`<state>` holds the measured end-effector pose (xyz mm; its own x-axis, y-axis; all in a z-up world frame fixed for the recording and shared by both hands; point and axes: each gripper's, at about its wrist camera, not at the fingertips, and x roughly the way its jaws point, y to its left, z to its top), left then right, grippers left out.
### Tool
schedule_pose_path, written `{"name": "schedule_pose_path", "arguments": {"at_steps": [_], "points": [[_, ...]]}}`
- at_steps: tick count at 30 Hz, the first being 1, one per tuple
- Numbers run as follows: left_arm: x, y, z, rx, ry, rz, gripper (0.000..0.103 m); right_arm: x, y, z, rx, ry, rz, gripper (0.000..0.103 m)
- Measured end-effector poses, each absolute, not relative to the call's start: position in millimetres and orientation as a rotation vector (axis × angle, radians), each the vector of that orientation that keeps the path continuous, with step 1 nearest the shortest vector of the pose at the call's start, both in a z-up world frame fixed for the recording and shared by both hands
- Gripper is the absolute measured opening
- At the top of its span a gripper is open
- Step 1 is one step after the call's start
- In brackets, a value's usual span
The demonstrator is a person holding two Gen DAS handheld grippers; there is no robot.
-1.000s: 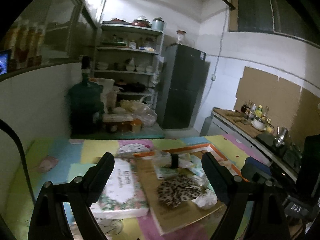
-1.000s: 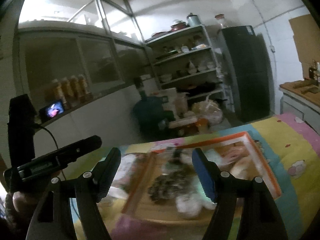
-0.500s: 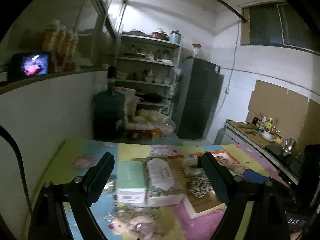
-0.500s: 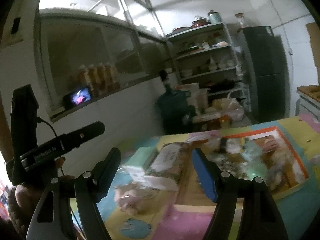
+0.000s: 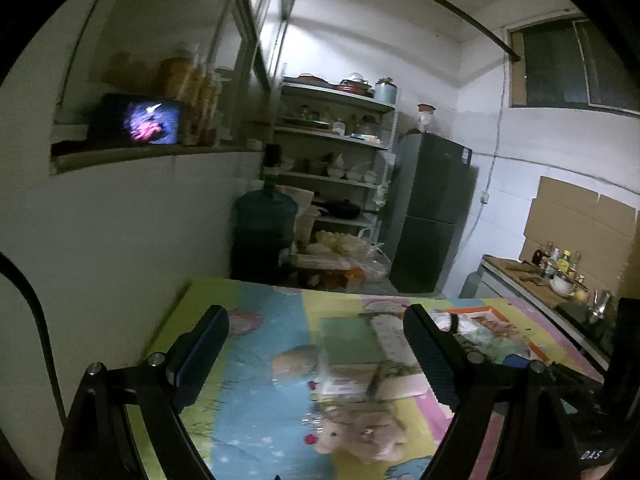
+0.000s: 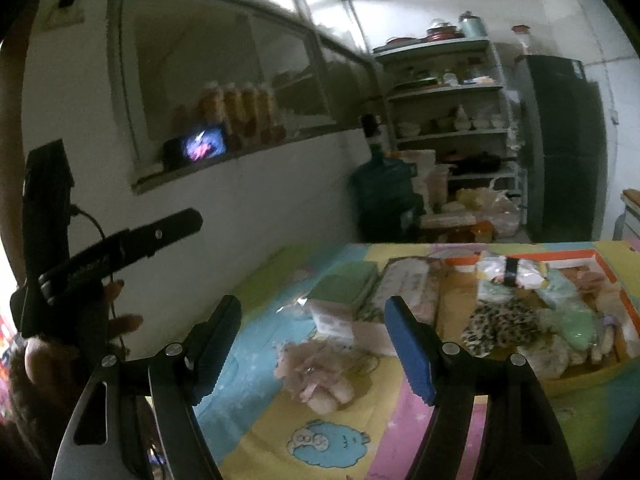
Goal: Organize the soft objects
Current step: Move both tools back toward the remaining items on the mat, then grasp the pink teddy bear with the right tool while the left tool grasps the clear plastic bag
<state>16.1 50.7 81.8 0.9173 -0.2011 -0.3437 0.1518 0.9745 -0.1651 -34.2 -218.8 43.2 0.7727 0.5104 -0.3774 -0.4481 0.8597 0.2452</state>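
A worktop [image 6: 400, 432] covered in a pastel cartoon-print mat fills the near part of both views, with a white wall along its left edge and a kitchen shelf rack [image 5: 336, 152], a dark fridge [image 5: 434, 208] and a large green water bottle [image 5: 264, 220] standing beyond its far end. On the right half of the worktop lies a flat orange-rimmed tray [image 6: 600, 258] crowded with soft things: a leopard-print item [image 6: 500, 326] at its near left, a pale green one [image 6: 576, 320] to the right of that, and a white roll bound by a black band [image 6: 510, 272] at the far side. Just left of the tray sit two packs side by side, a floral tissue pack [image 6: 404, 280] and a green pack [image 6: 348, 284]. Nearer, on the bare mat, a pink plush toy [image 6: 316, 372] lies alone in clear wrapping, blurred in both views. The right gripper [image 6: 316, 348] hangs above the mat with its jaws spread wide and nothing between them, the plush toy showing through the gap below. The left gripper [image 5: 316, 360] is likewise spread wide and empty, above the same toy and the packs. In the right wrist view a hand [image 6: 52, 356] grasps the left gripper's handle at the far left.
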Motion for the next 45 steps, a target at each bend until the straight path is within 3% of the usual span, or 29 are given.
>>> {"name": "schedule_pose_path", "arguments": {"at_steps": [14, 35, 36, 37, 45], "points": [[50.5, 96.5, 37.5, -0.16, 0.474, -0.279, 0.089, 3.6, -173.6, -7.3, -0.08, 0.607, 0.725, 0.075], [137.8, 53.1, -31.1, 0.223, 0.688, -0.587, 0.089, 66.5, -135.1, -76.7, -0.26, 0.852, 0.834, 0.075], [143.8, 48.8, -34.3, 0.26, 0.698, -0.597, 0.089, 67.2, -134.4, -78.0, -0.265, 0.857, 0.827, 0.069], [147.6, 46.3, -36.1, 0.284, 0.702, -0.601, 0.089, 67.2, -133.8, -78.5, -0.269, 0.859, 0.815, 0.047], [171.1, 21.1, -50.6, 0.478, 0.73, -0.729, 0.089, 67.4, -139.8, -84.0, -0.186, 0.883, 0.811, 0.044]]}}
